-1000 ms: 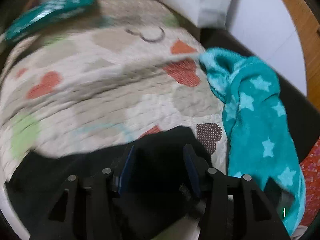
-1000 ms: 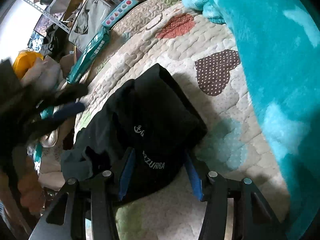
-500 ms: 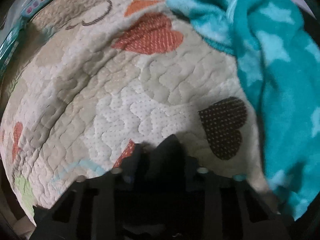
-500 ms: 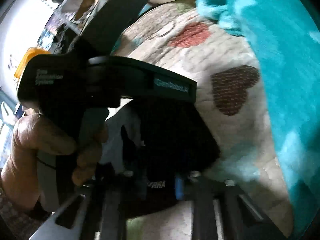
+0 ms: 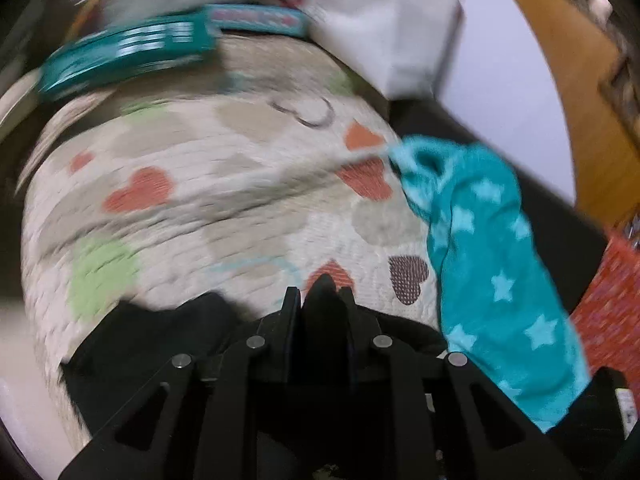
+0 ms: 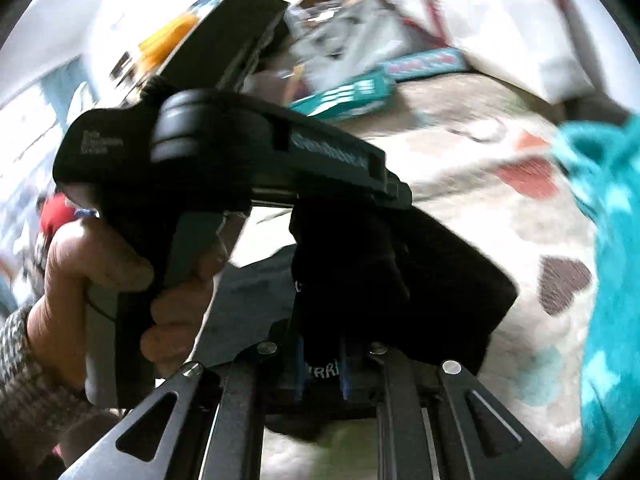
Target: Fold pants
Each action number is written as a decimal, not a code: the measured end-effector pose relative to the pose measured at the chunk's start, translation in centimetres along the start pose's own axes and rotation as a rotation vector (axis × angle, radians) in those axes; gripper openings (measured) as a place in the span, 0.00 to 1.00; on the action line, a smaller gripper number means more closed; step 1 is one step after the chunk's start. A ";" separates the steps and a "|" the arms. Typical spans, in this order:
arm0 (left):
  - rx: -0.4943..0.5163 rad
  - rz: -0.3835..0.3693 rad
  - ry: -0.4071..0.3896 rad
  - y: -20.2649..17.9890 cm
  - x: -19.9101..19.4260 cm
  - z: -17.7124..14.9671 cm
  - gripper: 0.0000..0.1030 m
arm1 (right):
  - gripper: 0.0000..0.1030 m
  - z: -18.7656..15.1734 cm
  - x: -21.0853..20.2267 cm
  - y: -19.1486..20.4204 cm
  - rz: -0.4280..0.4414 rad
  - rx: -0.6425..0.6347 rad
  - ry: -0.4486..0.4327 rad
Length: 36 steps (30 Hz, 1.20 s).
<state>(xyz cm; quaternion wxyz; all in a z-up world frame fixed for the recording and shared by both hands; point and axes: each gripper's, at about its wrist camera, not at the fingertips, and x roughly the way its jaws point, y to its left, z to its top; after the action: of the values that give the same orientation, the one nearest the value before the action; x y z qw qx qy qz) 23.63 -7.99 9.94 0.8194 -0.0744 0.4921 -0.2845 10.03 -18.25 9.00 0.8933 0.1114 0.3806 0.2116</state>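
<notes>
The black pants (image 5: 160,344) lie bunched on a quilted heart-pattern cover (image 5: 240,208). My left gripper (image 5: 320,300) is shut on a fold of the black pants and holds it lifted above the cover. My right gripper (image 6: 322,356) is shut on another part of the pants (image 6: 440,280), near white lettering on the fabric. In the right wrist view the left gripper's body (image 6: 240,160) and the hand holding it fill the left half, right above the pants.
A teal star-pattern fleece (image 5: 492,264) lies along the right side of the cover and also shows in the right wrist view (image 6: 612,264). Teal boxes (image 5: 132,52) and a white bag (image 5: 384,20) sit at the far edge. A red cloth (image 5: 612,312) is at right.
Both grippers have closed on the black pants. Both have since lifted, raising the fabric off the cover.
</notes>
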 end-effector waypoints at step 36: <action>-0.591 0.257 -0.281 19.3 -10.7 -12.2 0.19 | 0.64 -3.5 2.2 12.5 -0.067 -0.488 0.107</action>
<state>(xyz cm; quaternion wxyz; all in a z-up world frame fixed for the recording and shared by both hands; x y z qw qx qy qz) 17.11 15.71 4.24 0.8513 -0.2843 0.4409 -0.0111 5.22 -6.04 9.69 0.8789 -0.1318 0.3684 0.2730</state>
